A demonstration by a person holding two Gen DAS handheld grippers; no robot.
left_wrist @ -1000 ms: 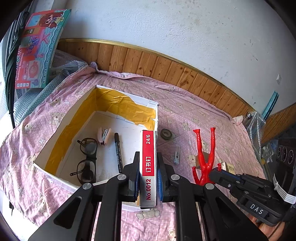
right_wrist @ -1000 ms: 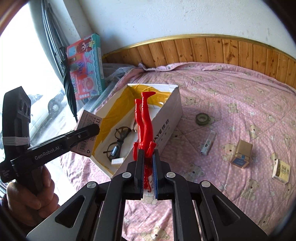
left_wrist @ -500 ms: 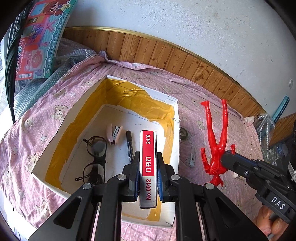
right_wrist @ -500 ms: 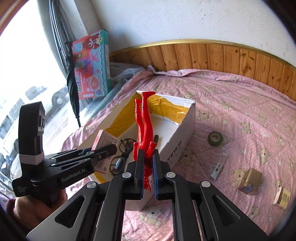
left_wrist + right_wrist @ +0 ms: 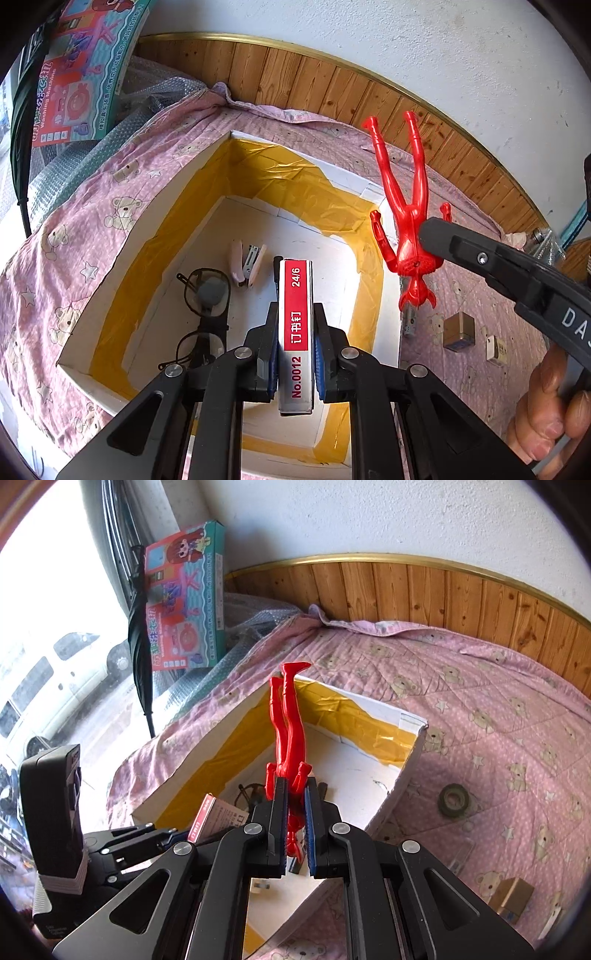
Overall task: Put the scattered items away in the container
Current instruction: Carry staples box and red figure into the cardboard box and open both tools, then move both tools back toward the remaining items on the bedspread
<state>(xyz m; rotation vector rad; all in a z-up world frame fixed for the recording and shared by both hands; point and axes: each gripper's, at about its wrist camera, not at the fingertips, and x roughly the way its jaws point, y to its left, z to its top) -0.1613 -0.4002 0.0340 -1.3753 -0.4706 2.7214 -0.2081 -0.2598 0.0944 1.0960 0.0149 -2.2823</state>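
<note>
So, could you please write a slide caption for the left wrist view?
Left hand-held gripper holds a staple box over the open carton; right hand-held gripper brings a red figure.

The left hand-held gripper (image 5: 295, 363) clamps a slim red-and-white staple box (image 5: 296, 332) between its blue-padded fingers (image 5: 320, 354), above the open cardboard box (image 5: 140, 236) lined with yellow tape. On the box floor lie black-framed glasses (image 5: 201, 317), a pale pink stapler (image 5: 247, 264) just beyond them, and a dark pen mostly hidden behind the staple box. To the right, the right hand-held gripper (image 5: 430, 230) holds a red toy figure (image 5: 408, 214) head-down over the box's right wall. Past it on the pink bear-print bedcover (image 5: 92, 206) rest a small brown carton (image 5: 458, 330) and a smaller white packet (image 5: 496, 347). A toy washing-machine package (image 5: 77, 70) leans at far left.
</note>
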